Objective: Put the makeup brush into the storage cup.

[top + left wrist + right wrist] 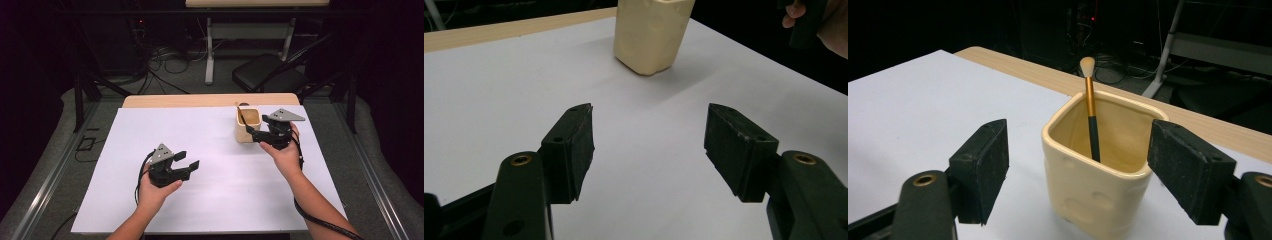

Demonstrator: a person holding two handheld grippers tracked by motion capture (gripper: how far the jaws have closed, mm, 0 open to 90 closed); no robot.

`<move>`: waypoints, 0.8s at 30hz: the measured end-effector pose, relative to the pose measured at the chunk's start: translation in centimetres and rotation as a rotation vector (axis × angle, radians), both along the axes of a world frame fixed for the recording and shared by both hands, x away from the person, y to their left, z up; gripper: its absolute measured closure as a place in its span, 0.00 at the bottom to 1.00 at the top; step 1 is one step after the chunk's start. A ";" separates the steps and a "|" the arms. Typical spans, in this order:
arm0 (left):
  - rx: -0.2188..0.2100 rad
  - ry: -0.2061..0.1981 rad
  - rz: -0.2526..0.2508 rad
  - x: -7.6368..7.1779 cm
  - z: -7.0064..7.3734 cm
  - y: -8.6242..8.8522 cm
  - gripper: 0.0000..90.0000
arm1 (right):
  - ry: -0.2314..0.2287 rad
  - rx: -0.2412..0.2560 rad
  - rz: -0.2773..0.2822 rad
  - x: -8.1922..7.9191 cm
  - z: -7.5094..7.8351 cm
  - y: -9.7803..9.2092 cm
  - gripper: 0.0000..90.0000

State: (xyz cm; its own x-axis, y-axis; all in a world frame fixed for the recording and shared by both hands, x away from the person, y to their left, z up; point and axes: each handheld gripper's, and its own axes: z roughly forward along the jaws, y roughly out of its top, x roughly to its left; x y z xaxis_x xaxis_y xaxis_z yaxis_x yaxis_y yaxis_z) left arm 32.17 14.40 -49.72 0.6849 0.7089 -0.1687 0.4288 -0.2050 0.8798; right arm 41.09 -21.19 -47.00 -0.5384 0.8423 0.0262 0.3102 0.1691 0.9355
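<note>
A cream square cup (1096,175) stands near the far right part of the white worktop (200,150), with a make-up brush (1090,107) leaning inside it, bristles up above the rim. The right tongs (1075,165) are spread wide with one jaw on either side of the cup, neither pad touching it, the right hand (280,150) reaching forward from the near right. The left tongs (187,161) are also wide open and empty, hovering just above the worktop well to the cup's near left, pointing towards it, gripped from below by the left hand (155,192).
</note>
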 end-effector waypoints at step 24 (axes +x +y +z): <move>0.015 -0.021 0.032 -0.9 -0.5 2.9 0.34 | -0.001 0.008 0.051 -3.8 -0.8 -0.8 0.24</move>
State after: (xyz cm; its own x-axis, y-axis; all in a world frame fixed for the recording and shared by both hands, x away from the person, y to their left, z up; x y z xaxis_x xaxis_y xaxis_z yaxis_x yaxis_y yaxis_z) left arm 31.26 17.28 -50.18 0.6653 0.7326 -0.1439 0.4167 -0.2045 0.8857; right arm 37.27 -22.01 -47.79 -0.5803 0.8138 0.0319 0.3004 0.1774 0.9372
